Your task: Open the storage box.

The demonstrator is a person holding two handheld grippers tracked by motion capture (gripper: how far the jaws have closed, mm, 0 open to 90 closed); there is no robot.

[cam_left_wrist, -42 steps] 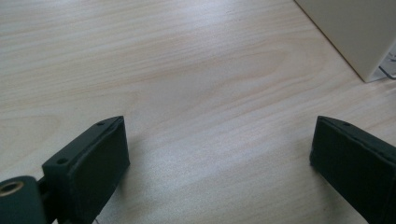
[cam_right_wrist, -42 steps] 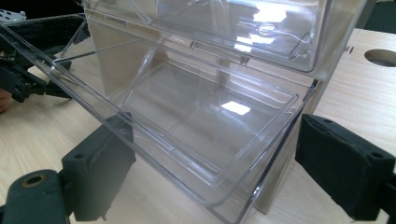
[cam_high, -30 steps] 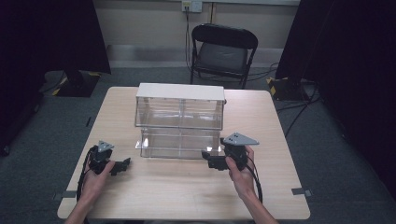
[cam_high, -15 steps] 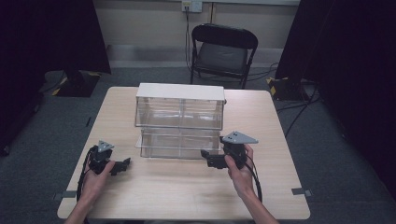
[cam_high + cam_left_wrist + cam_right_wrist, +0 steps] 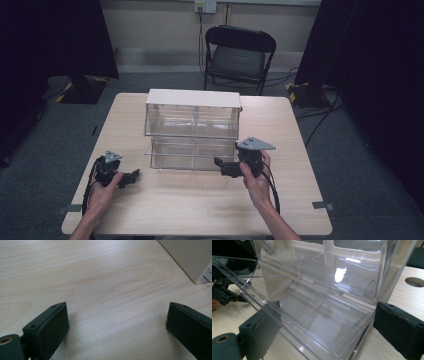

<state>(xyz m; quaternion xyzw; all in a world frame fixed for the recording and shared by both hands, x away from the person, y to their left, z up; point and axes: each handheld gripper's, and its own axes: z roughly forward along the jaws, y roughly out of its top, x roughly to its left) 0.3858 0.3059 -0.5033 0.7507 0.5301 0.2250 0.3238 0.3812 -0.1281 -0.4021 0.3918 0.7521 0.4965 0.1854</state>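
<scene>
The right claw [image 5: 219, 164] is spread wide at the front right corner of the pulled-out lower drawer [image 5: 192, 155] of a clear drawer cabinet [image 5: 192, 115]. The left claw [image 5: 134, 175], also spread, rests on the desk [image 5: 200, 205], apart from the cabinet.

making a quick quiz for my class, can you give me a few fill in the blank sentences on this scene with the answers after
1. The clear drawer unit stands on a wooden ____.
2. Behind the table stands a black folding ____.
3. The left gripper has its jaws ____ over bare wood.
4. The lower drawer, pulled partly out, lies between the jaws of the ____ gripper.

Missing words: table; chair; open; right
</scene>
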